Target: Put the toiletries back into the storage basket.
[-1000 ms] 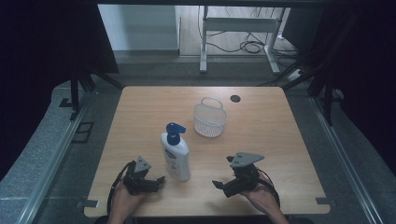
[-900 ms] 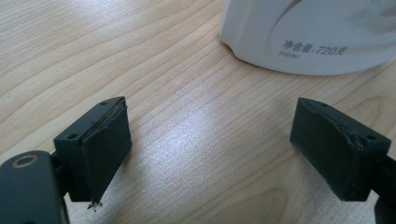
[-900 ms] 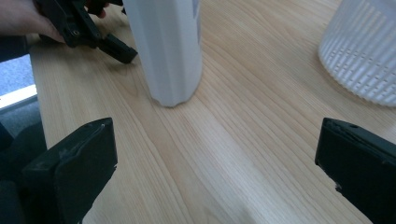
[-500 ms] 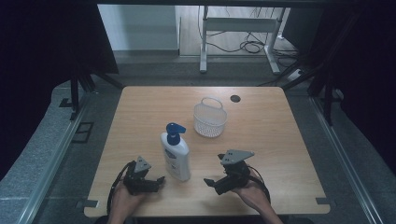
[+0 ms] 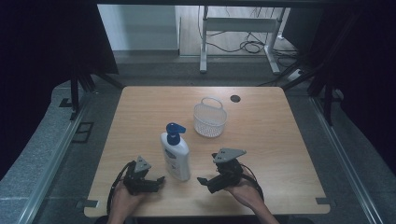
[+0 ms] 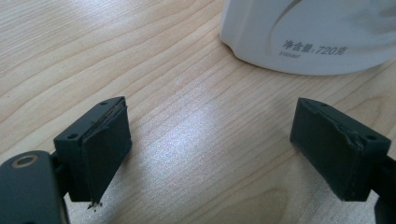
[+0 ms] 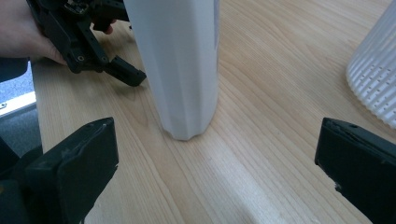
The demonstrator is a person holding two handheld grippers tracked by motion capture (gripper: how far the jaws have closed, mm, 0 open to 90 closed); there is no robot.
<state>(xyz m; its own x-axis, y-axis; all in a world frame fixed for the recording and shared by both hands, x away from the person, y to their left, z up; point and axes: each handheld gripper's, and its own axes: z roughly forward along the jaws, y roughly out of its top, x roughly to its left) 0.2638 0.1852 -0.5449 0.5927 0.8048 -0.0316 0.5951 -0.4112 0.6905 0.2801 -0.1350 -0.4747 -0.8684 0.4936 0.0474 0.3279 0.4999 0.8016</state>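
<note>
A white pump bottle [image 5: 176, 156] with a blue pump head stands upright near the table's front. My left gripper [image 5: 159, 179] rests on the table just left of the bottle's base, open, with bare wood between its jaws. The bottle's lower edge [image 6: 308, 37] with printed text lies just ahead of it. My right gripper [image 5: 201, 180] sits to the right of the bottle, open and pointed at it. The bottle's white body [image 7: 180, 65] rises a short way ahead of its wide-apart jaws. The left gripper [image 7: 93, 46] and its hand lie behind the bottle there.
A white mesh basket [image 5: 209, 118] with a handle stands behind the bottle, toward the table's middle; its ribbed wall [image 7: 373, 74] is at the right gripper view's right edge. A dark round hole [image 5: 235, 98] marks the far tabletop. The wooden table [image 5: 280, 140] ends close behind both hands.
My right gripper has slid left along the table's front toward the bottle and turned to face it. The left gripper and the bottle have stayed put.
</note>
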